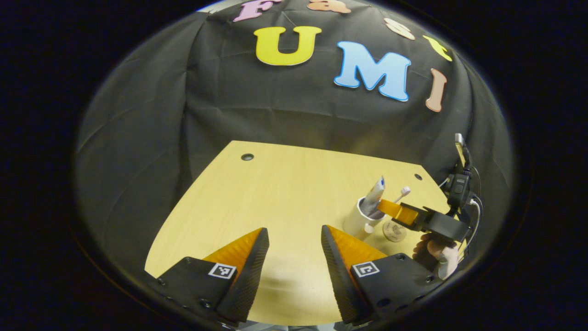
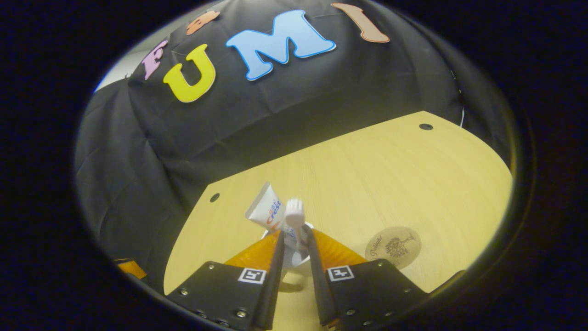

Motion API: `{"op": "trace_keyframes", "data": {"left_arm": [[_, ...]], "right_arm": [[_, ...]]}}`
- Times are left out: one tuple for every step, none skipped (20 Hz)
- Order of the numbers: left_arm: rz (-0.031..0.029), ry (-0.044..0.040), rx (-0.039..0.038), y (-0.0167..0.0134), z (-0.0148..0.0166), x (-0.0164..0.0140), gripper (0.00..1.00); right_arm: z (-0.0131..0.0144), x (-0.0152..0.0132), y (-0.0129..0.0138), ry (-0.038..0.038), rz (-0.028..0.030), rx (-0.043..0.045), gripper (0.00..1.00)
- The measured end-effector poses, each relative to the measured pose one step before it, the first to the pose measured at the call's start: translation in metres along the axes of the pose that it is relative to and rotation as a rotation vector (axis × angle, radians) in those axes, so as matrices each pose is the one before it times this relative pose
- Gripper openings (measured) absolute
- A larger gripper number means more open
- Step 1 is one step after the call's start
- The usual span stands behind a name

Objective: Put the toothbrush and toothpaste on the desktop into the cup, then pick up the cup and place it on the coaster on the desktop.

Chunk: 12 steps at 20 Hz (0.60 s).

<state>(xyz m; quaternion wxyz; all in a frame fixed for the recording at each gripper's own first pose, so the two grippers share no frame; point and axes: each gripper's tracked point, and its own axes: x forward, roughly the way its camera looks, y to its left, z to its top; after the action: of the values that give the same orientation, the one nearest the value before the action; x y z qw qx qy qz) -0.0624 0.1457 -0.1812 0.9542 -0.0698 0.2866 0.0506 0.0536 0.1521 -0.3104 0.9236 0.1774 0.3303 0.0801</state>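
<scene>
Fingers of the left gripper (image 1: 294,250) stand wide apart in the left gripper view, with nothing between them, low over the pale wooden desktop (image 1: 275,193). Ahead and to its right stands the white cylindrical cup (image 1: 360,220), with the white toothpaste tube (image 1: 374,195) and the white-headed toothbrush (image 1: 403,192) rising out of it. Beside the cup, farther right, lies the round cork coaster (image 1: 394,231), touching the table and just apart from the cup's base. The right gripper (image 1: 390,209) reaches in from the right, held by a hand (image 1: 436,253), its fingers at the cup's rim. In the right gripper view, the right gripper (image 2: 294,250) is narrowed on the white cup (image 2: 294,255), one finger on each side of it, both pressing its wall. The toothpaste tube (image 2: 266,211) leans out to the left above the fingers, and the toothbrush (image 2: 294,214) head stands upright just beside it. The coaster (image 2: 393,246) lies to the right of the fingers, near them, flat on the desktop (image 2: 390,174).
</scene>
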Motion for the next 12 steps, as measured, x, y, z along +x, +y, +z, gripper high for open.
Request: {"op": "trace_keyframes", "data": {"left_arm": [[-0.01026, 0.00348, 0.00515, -0.00358, -0.00247, -0.00114, 0.77], [-0.00944, 0.00272, 0.00354, -0.00436, -0.00071, 0.00091, 0.77], [-0.01038, 0.00281, 0.00179, -0.00462, 0.00092, 0.001, 0.77], [-0.01168, 0.00322, 0.00133, -0.00408, 0.00015, 0.00143, 0.77], [-0.01221, 0.0047, 0.00213, -0.00455, 0.00015, 0.00307, 0.77], [-0.01534, 0.0062, 0.00323, -0.0052, 0.00002, 0.00195, 0.77], [-0.01742, 0.00732, 0.00649, -0.00696, 0.00007, 0.00112, 0.77], [-0.02017, 0.00724, 0.00882, -0.00804, -0.00029, 0.0027, 0.77], [-0.02145, 0.01054, 0.01071, -0.00759, -0.00198, 0.00763, 0.77], [-0.02292, 0.01075, 0.01171, -0.00837, -0.00042, 0.00621, 0.77], [-0.02332, 0.01335, 0.01311, -0.01063, 0.00148, 0.00445, 0.77], [-0.02134, 0.01532, 0.0144, -0.00876, 0.00073, 0.00538, 0.77]], "right_arm": [[-0.00405, -0.00669, -0.0002, 0.00618, 0.00143, -0.00652, 0.34], [0.00119, -0.00106, 0.00102, 0.00263, 0.003, -0.00519, 0.34], [0.00215, -0.00142, -0.00105, 0.00089, -0.00401, -0.00357, 0.35], [0.00209, -0.00186, -0.00063, 0.00432, 0.00005, 0.00147, 0.35], [0.00172, -0.00335, -0.00154, 0.00346, -0.001, 0.00478, 0.35], [0.00237, -0.00483, -0.0004, -0.00042, 0.00038, 0.00452, 0.35], [0.00405, -0.00552, -0.00169, -0.00129, -0.00194, 0.00159, 0.35], [0.00155, -0.00548, -0.00097, -0.00077, -0.00056, -0.00033, 0.35], [0.00388, -0.00593, -0.00224, -0.00128, 0.00068, -0.00266, 0.35], [0.00189, -0.0059, -0.00345, -0.00089, -0.00418, -0.00363, 0.35], [0.00365, -0.00622, -0.00435, -0.00234, -0.00066, -0.00065, 0.35], [0.00188, -0.00657, -0.00399, -0.0016, -0.00372, 0.00213, 0.35]]}}
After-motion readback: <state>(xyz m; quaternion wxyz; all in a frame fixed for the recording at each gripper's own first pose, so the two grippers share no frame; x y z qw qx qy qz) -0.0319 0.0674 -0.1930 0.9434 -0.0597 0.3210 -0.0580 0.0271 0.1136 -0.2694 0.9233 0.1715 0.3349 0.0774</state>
